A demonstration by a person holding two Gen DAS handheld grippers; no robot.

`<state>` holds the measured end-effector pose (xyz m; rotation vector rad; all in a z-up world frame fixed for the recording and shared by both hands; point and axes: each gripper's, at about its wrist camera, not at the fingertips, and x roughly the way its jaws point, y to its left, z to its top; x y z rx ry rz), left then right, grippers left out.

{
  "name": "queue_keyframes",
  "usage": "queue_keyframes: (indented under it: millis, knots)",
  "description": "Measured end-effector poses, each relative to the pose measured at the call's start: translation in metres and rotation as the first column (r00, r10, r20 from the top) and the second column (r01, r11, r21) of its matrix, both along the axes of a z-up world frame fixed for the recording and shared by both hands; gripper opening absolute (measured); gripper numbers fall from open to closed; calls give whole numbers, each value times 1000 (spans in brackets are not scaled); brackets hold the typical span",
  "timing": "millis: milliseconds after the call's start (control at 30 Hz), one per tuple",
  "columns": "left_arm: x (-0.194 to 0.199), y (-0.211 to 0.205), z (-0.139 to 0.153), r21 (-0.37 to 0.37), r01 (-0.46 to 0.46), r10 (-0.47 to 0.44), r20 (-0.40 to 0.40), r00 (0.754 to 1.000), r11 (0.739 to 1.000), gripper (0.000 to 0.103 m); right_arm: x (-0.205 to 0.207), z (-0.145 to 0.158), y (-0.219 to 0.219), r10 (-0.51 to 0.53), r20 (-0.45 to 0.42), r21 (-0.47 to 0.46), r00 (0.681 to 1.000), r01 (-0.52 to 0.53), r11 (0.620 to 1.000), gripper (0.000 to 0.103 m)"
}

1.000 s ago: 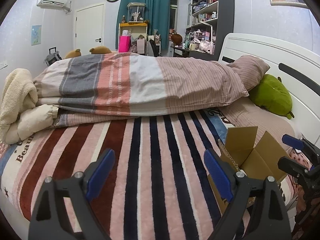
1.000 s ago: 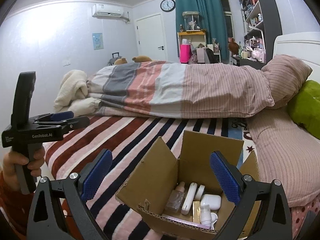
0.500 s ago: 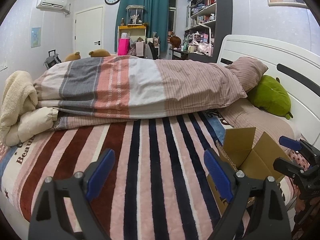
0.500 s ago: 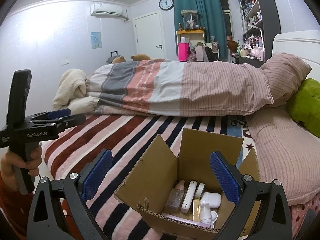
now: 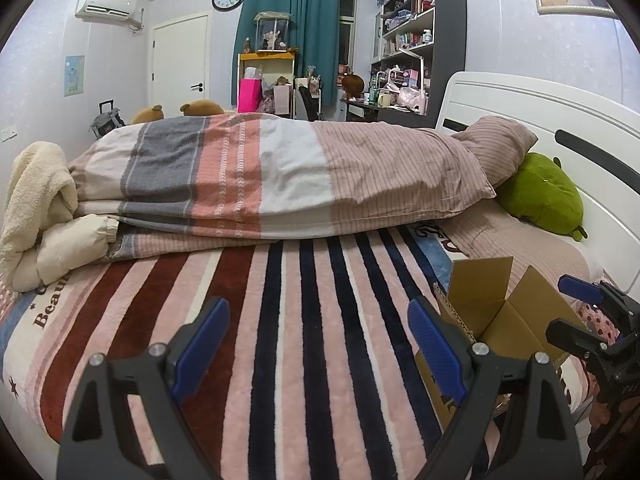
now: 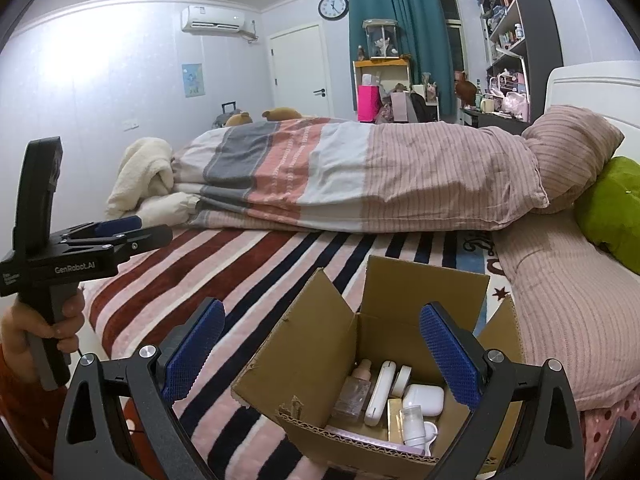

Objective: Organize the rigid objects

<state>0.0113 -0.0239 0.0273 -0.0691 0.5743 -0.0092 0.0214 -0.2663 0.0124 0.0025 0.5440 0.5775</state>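
Observation:
An open cardboard box [image 6: 424,292] stands on the striped blanket [image 6: 248,280] near the bed's front edge. It holds several small items: a clear bottle with a pink cap [image 6: 356,390], a slim white case [image 6: 380,388], a white earbud case [image 6: 424,400] and a small white bottle [image 6: 412,424]. My right gripper [image 6: 322,354] hangs open just in front of and above the box, empty. My left gripper [image 5: 318,342] is open and empty over bare blanket, left of the box [image 5: 492,312]. The left gripper [image 6: 152,229] also shows from the side in the right wrist view, held by a hand [image 6: 40,328].
A folded striped duvet [image 5: 280,184] lies across the middle of the bed, with a cream fleece [image 5: 36,200] at its left end. A pink pillow [image 6: 568,152] and green plush [image 5: 540,196] rest by the white headboard [image 5: 560,120]. Shelves and a desk stand behind.

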Motion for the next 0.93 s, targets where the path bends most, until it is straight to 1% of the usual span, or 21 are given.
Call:
queue_keyframes:
  millis: [933]
  knots:
    - [0,1,1,-5,-3,3,1,1000,1000,89,-4,-3,-3,-22,-22,12,1000,22,1000,98]
